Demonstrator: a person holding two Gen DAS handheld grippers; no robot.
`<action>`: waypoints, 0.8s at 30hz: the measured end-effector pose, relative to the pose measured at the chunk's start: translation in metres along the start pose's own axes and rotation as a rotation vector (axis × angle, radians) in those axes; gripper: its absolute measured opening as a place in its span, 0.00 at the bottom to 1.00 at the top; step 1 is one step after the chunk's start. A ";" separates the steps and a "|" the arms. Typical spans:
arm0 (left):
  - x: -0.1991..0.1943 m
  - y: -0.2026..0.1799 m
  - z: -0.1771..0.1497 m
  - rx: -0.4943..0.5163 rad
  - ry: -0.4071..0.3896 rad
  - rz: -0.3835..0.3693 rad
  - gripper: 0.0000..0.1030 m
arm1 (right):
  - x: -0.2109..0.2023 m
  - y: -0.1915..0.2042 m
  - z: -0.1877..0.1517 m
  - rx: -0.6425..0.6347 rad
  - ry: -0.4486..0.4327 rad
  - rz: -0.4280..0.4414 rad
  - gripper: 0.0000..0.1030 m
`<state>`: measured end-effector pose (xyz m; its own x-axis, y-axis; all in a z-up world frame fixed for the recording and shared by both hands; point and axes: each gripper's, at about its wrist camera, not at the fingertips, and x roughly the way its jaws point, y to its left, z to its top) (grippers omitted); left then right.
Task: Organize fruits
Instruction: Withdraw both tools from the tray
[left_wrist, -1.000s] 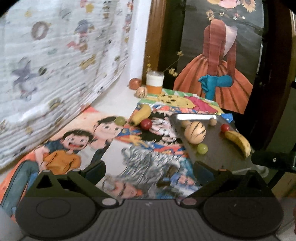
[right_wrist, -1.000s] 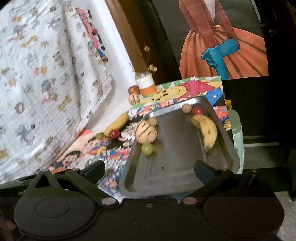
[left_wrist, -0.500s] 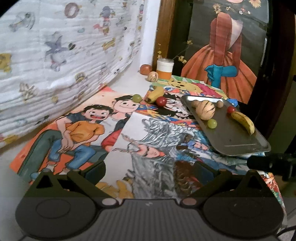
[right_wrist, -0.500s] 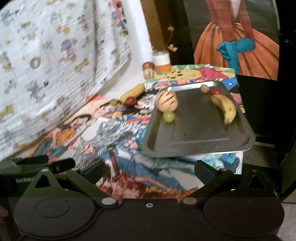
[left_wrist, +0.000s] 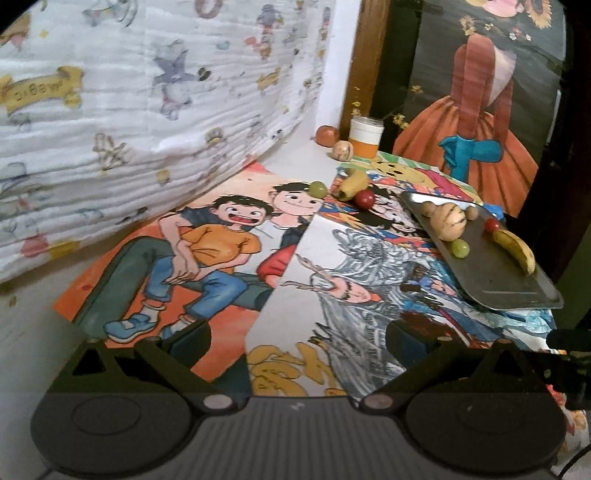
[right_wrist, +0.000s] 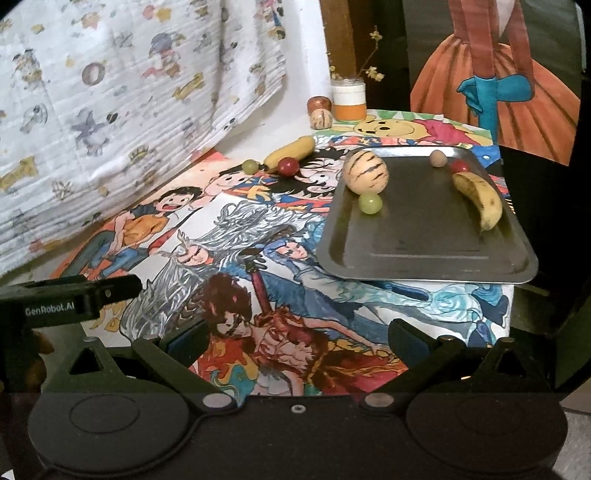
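A grey metal tray (right_wrist: 424, 236) (left_wrist: 491, 273) lies at the table's right. On it are a striped melon (right_wrist: 365, 173) (left_wrist: 448, 222), a green grape (right_wrist: 370, 204), a small brown ball (right_wrist: 438, 158), a red fruit (right_wrist: 458, 166) and a banana (right_wrist: 480, 199) (left_wrist: 517, 251). On the posters left of the tray lie a second banana (right_wrist: 290, 152) (left_wrist: 354, 184), a red fruit (right_wrist: 288, 165) (left_wrist: 365, 199) and a green grape (right_wrist: 250, 166) (left_wrist: 317, 189). My left gripper (left_wrist: 297, 336) and right gripper (right_wrist: 297, 336) are both open and empty, well short of the fruit.
A white and orange jar (right_wrist: 349, 99) with dry flowers, a brown fruit (right_wrist: 318, 103) and a small striped one (right_wrist: 321, 119) stand at the back. A patterned white cloth (left_wrist: 129, 110) hangs along the left. The left gripper's body (right_wrist: 66, 295) shows at the right wrist view's left.
Both grippers have drawn back from the tray and fruit, so more of the poster-covered table shows. The fruit has not moved. Both stay open.
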<state>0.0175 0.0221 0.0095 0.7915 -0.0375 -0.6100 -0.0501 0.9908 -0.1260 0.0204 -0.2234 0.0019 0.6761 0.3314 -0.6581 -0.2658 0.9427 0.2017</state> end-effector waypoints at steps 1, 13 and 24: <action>0.000 0.002 0.001 -0.006 0.000 0.005 1.00 | 0.001 0.001 0.000 -0.002 0.002 0.000 0.99; 0.017 0.020 0.024 0.011 -0.015 0.040 1.00 | -0.001 0.001 0.033 -0.091 -0.140 -0.017 0.99; 0.047 0.021 0.070 0.072 -0.067 0.108 1.00 | 0.006 0.001 0.102 -0.196 -0.192 0.001 0.99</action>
<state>0.0966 0.0506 0.0327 0.8228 0.0766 -0.5632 -0.0956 0.9954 -0.0044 0.0942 -0.2167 0.0724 0.7890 0.3509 -0.5044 -0.3814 0.9233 0.0458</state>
